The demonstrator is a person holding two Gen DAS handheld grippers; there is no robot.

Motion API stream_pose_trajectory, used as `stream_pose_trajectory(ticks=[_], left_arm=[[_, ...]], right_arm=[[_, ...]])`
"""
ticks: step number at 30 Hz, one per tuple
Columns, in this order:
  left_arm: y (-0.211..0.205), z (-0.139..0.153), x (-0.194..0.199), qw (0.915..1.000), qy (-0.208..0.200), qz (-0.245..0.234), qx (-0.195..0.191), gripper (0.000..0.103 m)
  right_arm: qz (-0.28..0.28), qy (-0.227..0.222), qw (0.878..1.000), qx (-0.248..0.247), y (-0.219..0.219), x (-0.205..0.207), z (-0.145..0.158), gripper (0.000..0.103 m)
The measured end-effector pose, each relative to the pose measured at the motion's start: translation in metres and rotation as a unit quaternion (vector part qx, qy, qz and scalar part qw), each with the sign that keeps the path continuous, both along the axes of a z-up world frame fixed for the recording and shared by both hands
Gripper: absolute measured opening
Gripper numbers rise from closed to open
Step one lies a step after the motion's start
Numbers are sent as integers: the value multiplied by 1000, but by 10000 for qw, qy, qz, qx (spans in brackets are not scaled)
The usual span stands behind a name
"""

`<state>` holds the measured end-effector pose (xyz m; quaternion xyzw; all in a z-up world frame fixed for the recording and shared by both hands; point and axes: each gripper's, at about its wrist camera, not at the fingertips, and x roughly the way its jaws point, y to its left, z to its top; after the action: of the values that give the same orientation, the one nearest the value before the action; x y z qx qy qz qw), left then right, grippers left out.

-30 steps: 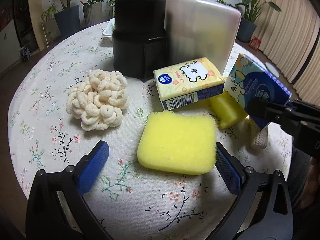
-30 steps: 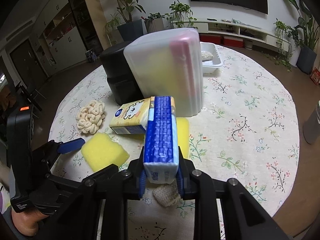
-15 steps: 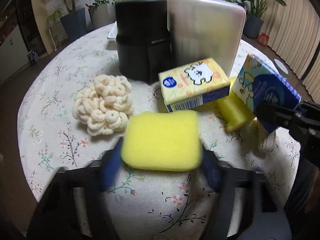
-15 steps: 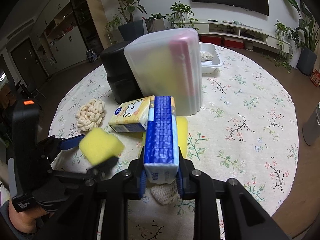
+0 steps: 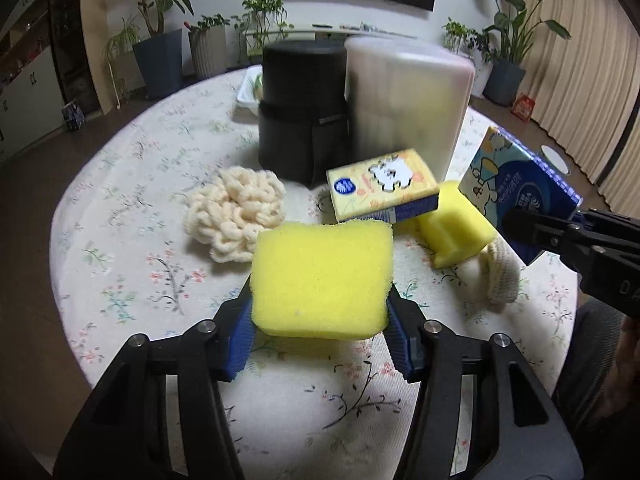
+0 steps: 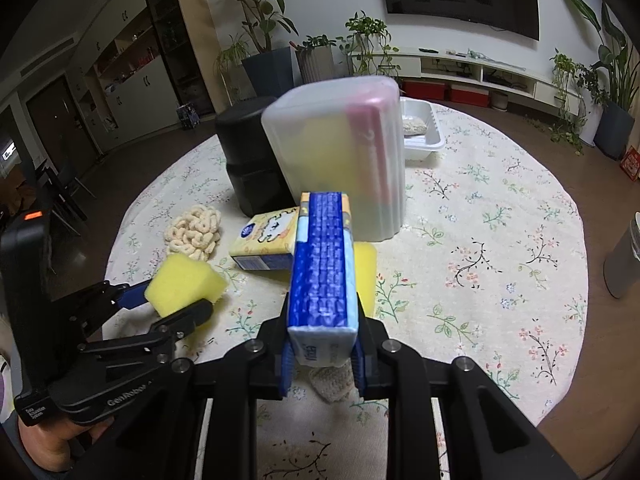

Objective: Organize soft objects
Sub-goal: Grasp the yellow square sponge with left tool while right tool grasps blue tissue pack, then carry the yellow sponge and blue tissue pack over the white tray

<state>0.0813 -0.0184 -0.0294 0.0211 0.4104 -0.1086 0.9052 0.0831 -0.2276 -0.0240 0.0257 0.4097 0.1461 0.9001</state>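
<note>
A yellow sponge [image 5: 322,276] hangs a little above the flowered tablecloth, between the blue pads of my left gripper [image 5: 320,320]. The jaws are closing and squeeze its two sides. From the right wrist the same sponge [image 6: 182,282] shows at the lower left, in the left gripper [image 6: 168,304]. My right gripper [image 6: 322,344] is shut on a blue tissue pack [image 6: 324,264], held on edge above the table. On the cloth lie a yellow tissue pack [image 5: 380,184], a second yellow sponge [image 5: 452,224], a cream looped scrubber [image 5: 236,208] and a cream knitted cloth [image 5: 500,276].
A tall translucent container [image 5: 404,104] and a black cylinder [image 5: 304,108] stand upright behind the soft things. A white tray [image 6: 420,136] sits at the far side. A grey cup [image 6: 624,260] stands near the right edge of the round table [image 6: 500,320].
The left gripper's jaws closed in on the yellow sponge and lifted it off the cloth. The right gripper with the blue tissue pack has stayed in place.
</note>
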Motion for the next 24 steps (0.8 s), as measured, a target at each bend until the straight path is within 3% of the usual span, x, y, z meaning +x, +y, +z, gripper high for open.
stream_pose_trajectory(ticks=[13, 24], left_arm=[[21, 45, -8, 9988, -410, 21, -278, 53], [56, 86, 20, 9968, -696, 197, -333, 53]], right_arm=[[28, -162, 9999, 27, -11, -20, 31, 25], [-307, -445, 9985, -93, -53, -10, 67, 25]])
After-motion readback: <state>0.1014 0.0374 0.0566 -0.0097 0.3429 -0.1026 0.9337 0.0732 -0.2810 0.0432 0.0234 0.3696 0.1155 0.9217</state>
